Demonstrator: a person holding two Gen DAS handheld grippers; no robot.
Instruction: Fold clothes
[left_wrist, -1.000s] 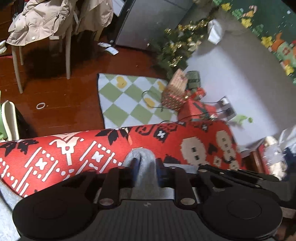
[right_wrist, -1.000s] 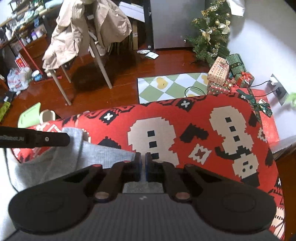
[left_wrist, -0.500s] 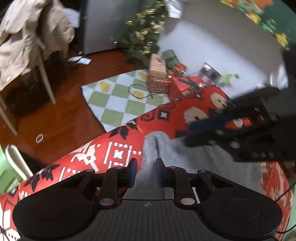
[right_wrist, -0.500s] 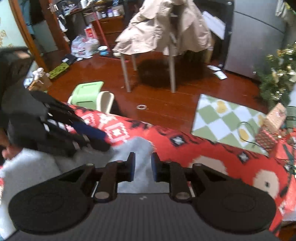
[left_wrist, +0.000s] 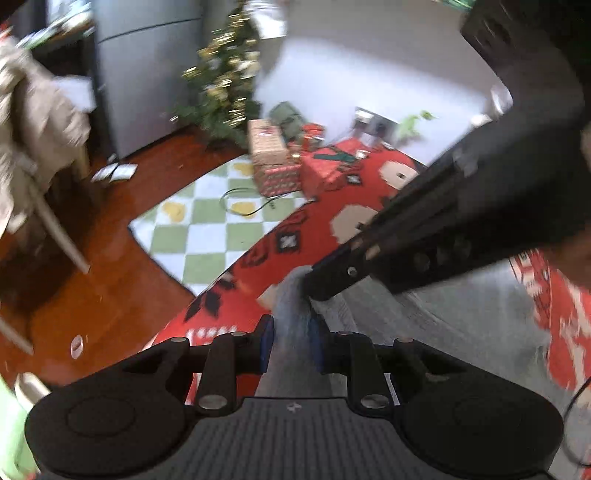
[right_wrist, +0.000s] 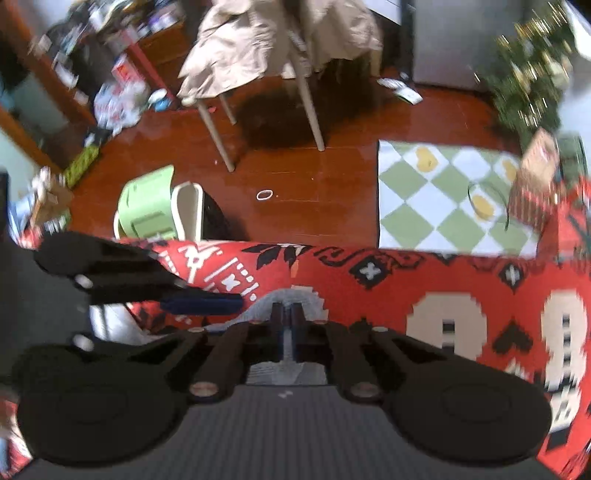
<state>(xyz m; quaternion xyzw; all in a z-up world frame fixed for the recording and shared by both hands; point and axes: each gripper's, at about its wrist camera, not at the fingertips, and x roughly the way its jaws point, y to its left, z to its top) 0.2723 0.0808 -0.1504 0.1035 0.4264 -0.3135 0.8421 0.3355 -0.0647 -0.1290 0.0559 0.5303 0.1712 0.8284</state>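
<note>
Both grippers pinch one grey garment over the red patterned tabletop.

Only the left wrist view shows the grey garment (left_wrist: 461, 325) spreading wide across the red patterned tabletop (left_wrist: 354, 206), with the right gripper (left_wrist: 317, 286) crossing in from the right; the right wrist view alone shows the green stool (right_wrist: 147, 206) and the coat-draped chair (right_wrist: 273, 48) on the floor. The left gripper (left_wrist: 291, 345) has its fingers (left_wrist: 266, 345) partly closed on a raised fold of cloth. In its own view, the right gripper's fingers (right_wrist: 277, 328) are pressed nearly together on a thin grey edge.
</note>
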